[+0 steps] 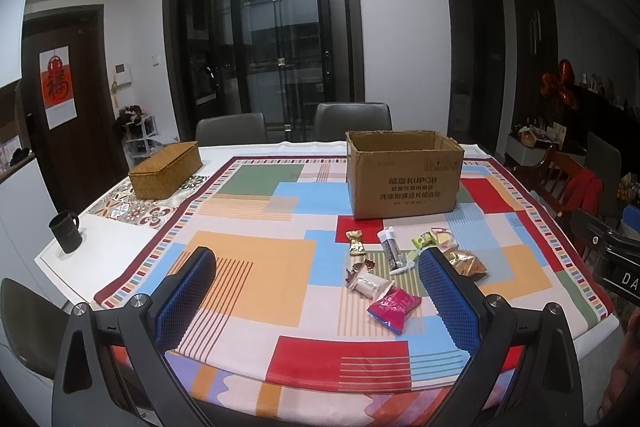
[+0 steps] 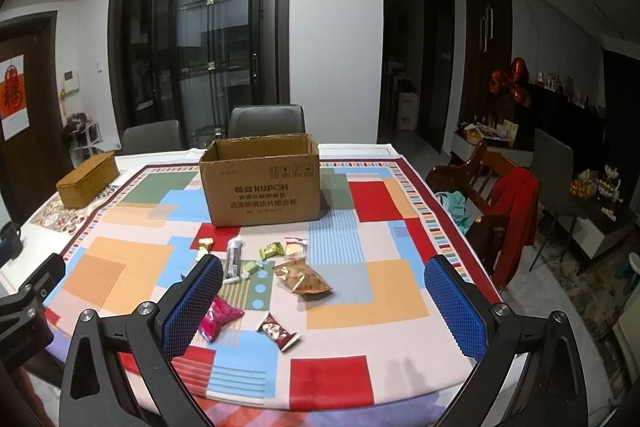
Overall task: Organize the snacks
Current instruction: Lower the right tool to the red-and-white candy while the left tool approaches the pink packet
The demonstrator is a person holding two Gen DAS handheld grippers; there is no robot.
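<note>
Two grippers hover above the near edge of a table [image 1: 60,247] spread with a patchwork cloth [image 1: 256,267], and both stand wide apart with nothing between their blue pads. The left gripper [image 1: 318,291] sits over the near left part of the cloth; the right gripper [image 2: 324,311] sits over the near right part. An open cardboard box [image 2: 262,195] stands upright toward the far edge, its flaps up and its printed side facing the near edge. The snacks lie loose on the cloth between the box and the near edge, none of them in the box. A pink packet [image 1: 394,307] lies nearest the near edge, with a clear white-wrapped piece [image 1: 370,283] touching it on the far side. A dark stick pack [image 1: 390,251] lies lengthwise in the middle of the scatter, a gold-wrapped sweet [image 1: 355,241] to its left and a green packet [image 2: 271,251] to its right. A crinkled gold bag [image 2: 302,279] rests on the right side of the group, just beyond it a clear pouch [image 2: 296,247]. A brown-red wrapped bar [image 2: 278,331] lies apart from the rest, closest to the near edge in the right view. A woven basket [image 1: 166,169] with its lid on sits at the far left corner, and a dark mug [image 1: 66,231] stands at the left edge.
</note>
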